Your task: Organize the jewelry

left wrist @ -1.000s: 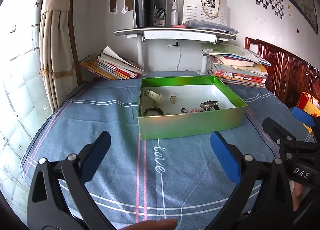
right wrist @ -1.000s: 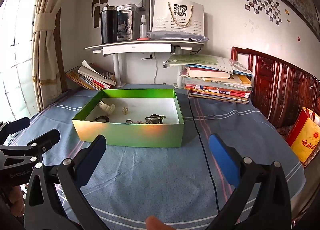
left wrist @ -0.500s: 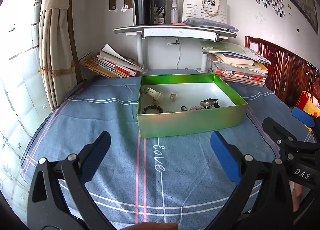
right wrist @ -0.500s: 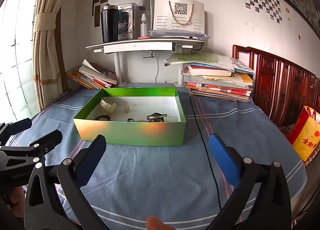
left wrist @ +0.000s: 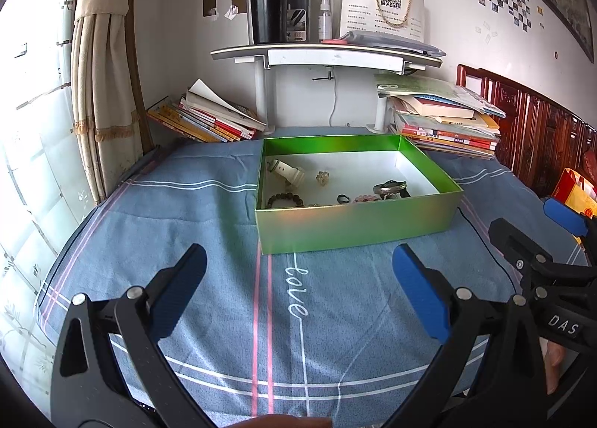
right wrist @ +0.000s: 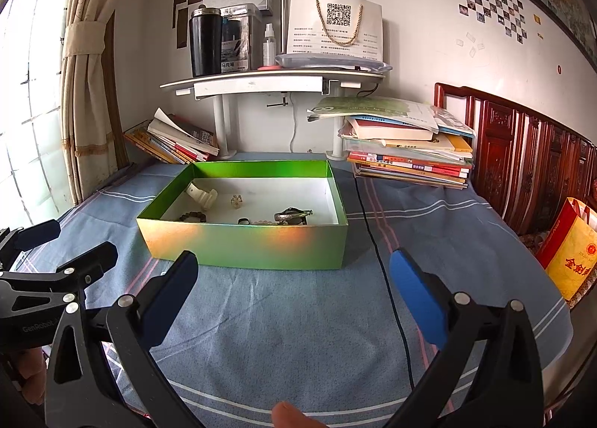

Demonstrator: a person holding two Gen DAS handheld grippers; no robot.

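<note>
Bedsheet (left wrist: 209, 226) reads "love" (right gripper (left wrist: 559, 241): "DAS").

Open blue bedspread (left wrist: 209, 219) between both sets of fingers and green box (left wrist: 354, 223); nothing lying on that stretch in the left wrist view. Box top uncovered, reachable from above; interior partly taken up by white watch (left wrist: 285, 171), dark bead bracelet (left wrist: 284, 200) and metal watch (left wrist: 390, 187), bare white floor at the far right corner. Thin black cable (right wrist: 384, 279) running over the cloth just right of the box. Book stack (right wrist: 406, 144) and slanted books (left wrist: 209, 118) close behind the box. Low white shelf (left wrist: 328, 55) overhanging the rear. Red headboard (right wrist: 533, 159) along the right side.
</note>
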